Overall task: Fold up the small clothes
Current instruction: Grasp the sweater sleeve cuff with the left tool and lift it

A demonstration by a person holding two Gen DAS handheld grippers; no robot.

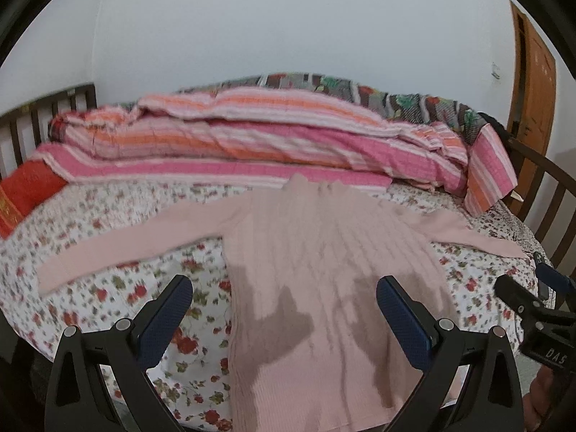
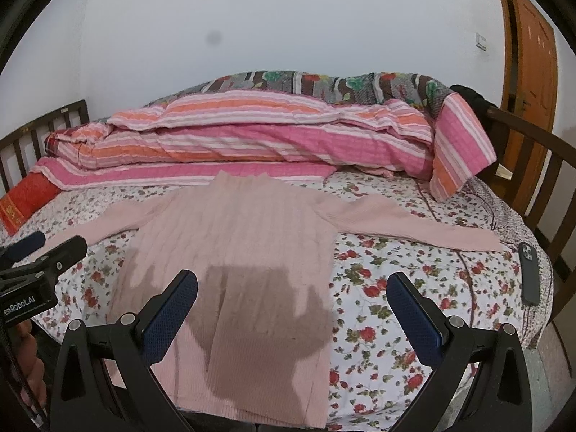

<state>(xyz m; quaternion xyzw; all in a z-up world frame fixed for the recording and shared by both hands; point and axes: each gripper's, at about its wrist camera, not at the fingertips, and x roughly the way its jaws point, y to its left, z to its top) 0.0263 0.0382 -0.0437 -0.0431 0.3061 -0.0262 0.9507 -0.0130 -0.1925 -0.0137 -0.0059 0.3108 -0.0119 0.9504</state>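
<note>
A pale pink ribbed sweater (image 1: 324,252) lies flat on the floral bedsheet (image 1: 118,216), sleeves spread left and right, hem toward me. It also shows in the right wrist view (image 2: 244,237). My left gripper (image 1: 284,291) is open and empty, hovering above the sweater's lower body. My right gripper (image 2: 291,288) is open and empty above the sweater's lower right part and hem. Each gripper shows at the edge of the other's view: the right one (image 1: 532,306), the left one (image 2: 39,262).
A folded pink and orange striped quilt (image 1: 252,144) lies along the back of the bed. A red cushion (image 1: 25,190) sits at far left. A dark phone (image 2: 529,273) lies by the right sleeve. Wooden rails (image 2: 532,151) bound the bed; a door (image 2: 529,72) stands at right.
</note>
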